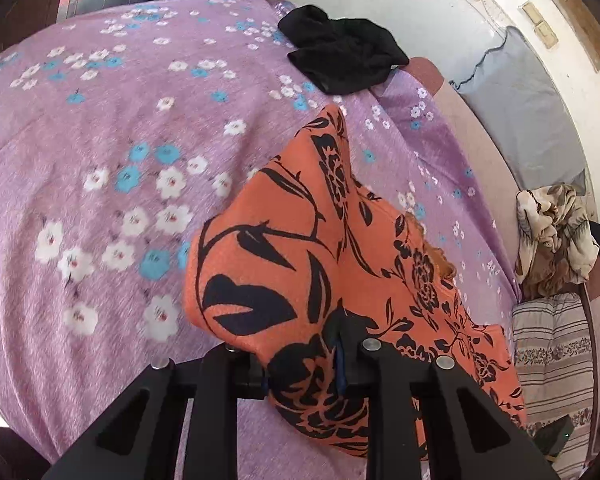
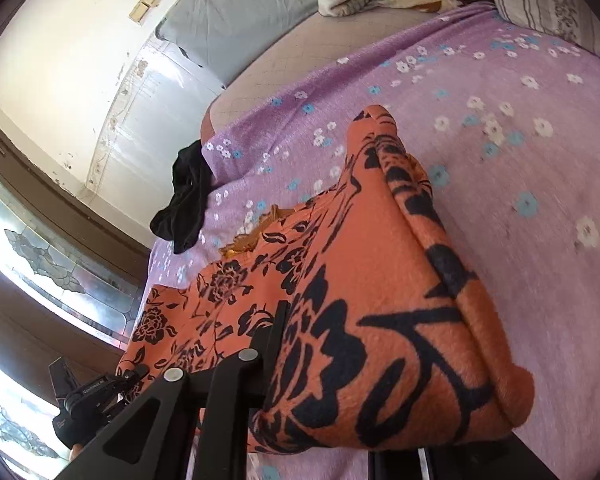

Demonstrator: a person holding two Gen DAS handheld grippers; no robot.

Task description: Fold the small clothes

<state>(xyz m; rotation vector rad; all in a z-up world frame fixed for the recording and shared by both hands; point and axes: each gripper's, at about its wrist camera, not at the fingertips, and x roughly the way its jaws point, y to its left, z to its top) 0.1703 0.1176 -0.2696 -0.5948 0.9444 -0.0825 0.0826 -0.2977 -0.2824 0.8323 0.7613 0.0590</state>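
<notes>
Over bedsheet [image 1: 100, 208] | left gripper [image 1: 300, 364] (tilted) pinching orange garment [image 1: 284, 264] | right gripper [image 2: 320, 364] likewise

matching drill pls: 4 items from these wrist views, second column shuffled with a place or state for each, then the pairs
Items
1. orange garment with black floral print
2. crumpled black garment
3. lilac bedsheet with white and blue flowers
4. beige and brown patterned blanket

Place or state
A. spread flat as the work surface
B. bunched beside a striped pillow
C. pinched by the left gripper and right gripper, lifted partway
D. lying untouched at the sheet's far edge

Pairs: 1-C, 2-D, 3-A, 4-B
</notes>
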